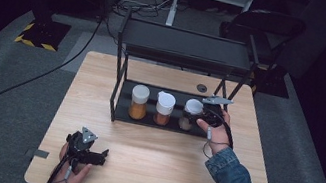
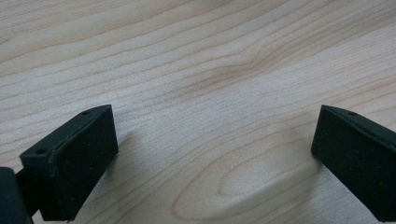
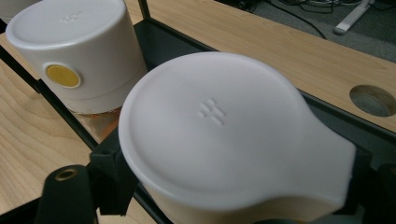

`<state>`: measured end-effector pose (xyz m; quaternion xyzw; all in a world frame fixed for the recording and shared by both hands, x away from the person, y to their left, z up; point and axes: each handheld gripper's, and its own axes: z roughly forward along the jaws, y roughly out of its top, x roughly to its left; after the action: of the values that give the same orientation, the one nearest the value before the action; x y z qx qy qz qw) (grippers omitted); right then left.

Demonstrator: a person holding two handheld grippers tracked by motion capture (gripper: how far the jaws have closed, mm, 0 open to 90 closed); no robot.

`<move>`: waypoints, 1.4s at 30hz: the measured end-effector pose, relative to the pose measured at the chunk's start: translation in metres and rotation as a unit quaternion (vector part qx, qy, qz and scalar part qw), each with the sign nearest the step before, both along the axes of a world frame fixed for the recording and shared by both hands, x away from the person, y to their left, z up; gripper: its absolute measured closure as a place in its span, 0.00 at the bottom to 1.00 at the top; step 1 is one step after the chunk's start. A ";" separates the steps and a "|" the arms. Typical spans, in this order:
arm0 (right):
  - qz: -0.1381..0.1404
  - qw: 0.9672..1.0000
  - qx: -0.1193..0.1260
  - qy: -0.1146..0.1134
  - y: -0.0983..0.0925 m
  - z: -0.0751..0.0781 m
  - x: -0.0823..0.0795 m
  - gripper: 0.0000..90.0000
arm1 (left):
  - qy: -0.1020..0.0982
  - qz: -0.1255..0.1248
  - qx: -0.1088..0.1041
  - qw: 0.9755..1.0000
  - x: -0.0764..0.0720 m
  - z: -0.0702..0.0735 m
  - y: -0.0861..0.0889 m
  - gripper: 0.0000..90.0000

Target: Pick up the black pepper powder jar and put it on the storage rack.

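Observation:
Three white-lidded spice jars stand on the lower shelf of a black rack (image 1: 184,47). My right gripper (image 1: 196,121) reaches in from the right and is shut on the rightmost jar (image 1: 191,113). In the right gripper view this jar's lid (image 3: 224,126) has a side spout, and a black jaw presses against each side of the jar body below it; the gripper (image 3: 233,191) holds it at shelf level. The middle jar (image 3: 74,51) stands just beyond, with a yellow dot on its lid. My left gripper (image 1: 103,157) lies on the table at the front left, open, with bare wood between its fingers (image 2: 70,163).
The rack's upper shelf overhangs the jars. The left jar (image 1: 139,101) and middle jar (image 1: 165,107) hold orange powder. A round cable hole (image 1: 201,87) sits in the table behind the rack. Cables and a chair are on the floor beyond.

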<state>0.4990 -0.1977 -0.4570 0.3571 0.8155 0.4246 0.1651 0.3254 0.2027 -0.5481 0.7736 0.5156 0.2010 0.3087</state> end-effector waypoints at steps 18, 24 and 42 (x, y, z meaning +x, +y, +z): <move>0.010 1.000 0.003 -0.027 -0.011 0.030 -0.022 0.09 | 0.000 0.000 0.000 1.000 0.000 0.000 0.000 0.00; 0.016 0.999 0.009 -0.038 -0.017 0.043 -0.033 0.09 | 0.000 0.000 0.000 1.000 0.000 0.000 0.000 0.00; 0.024 0.998 0.004 -0.050 -0.041 0.069 -0.068 0.08 | 0.000 -0.001 0.000 1.000 0.000 0.000 0.000 0.00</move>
<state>0.4305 -0.2382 -0.3878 0.3161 0.8130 0.4489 0.1938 0.3257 0.2028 -0.5481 0.7738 0.5150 0.2010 0.3093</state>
